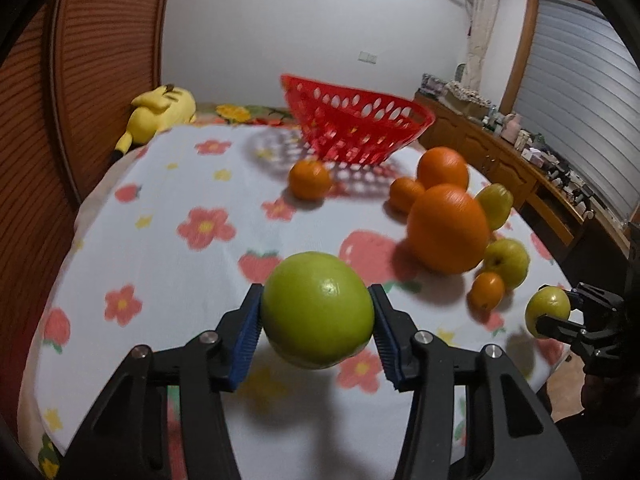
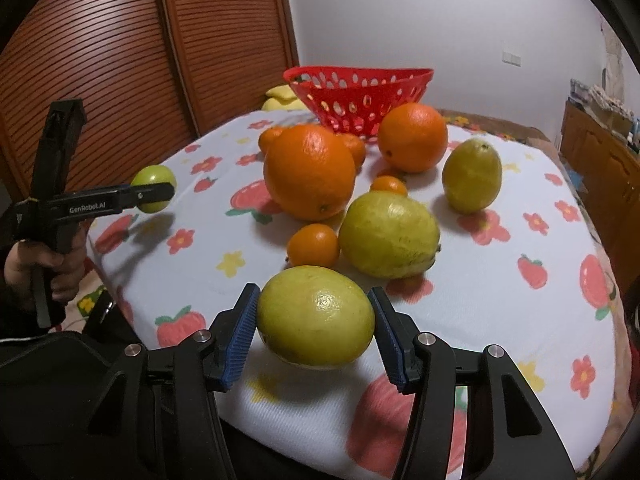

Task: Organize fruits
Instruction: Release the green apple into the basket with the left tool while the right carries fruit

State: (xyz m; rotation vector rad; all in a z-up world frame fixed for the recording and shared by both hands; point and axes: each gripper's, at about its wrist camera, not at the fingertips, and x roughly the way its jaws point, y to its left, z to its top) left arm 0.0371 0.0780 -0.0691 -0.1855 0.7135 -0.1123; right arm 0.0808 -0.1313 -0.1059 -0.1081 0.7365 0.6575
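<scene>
My left gripper [image 1: 318, 316] is shut on a green fruit [image 1: 318, 308] and holds it above the flowered cloth; it also shows in the right wrist view [image 2: 154, 194]. My right gripper [image 2: 314, 326] is shut on a yellow-green fruit [image 2: 316, 316], seen in the left wrist view [image 1: 548, 310]. A red perforated basket [image 1: 356, 120] stands at the far side of the table, also in the right wrist view [image 2: 360, 92]. Two large oranges [image 2: 310, 172], several small tangerines [image 2: 314, 246] and two yellow-green fruits [image 2: 390, 234] lie between.
The table wears a white cloth with flowers and strawberries [image 1: 180, 240]. A yellow plush toy [image 1: 160, 114] lies at the far left by the wooden slatted doors [image 1: 80, 80]. A wooden sideboard with clutter [image 1: 520, 152] runs along the right.
</scene>
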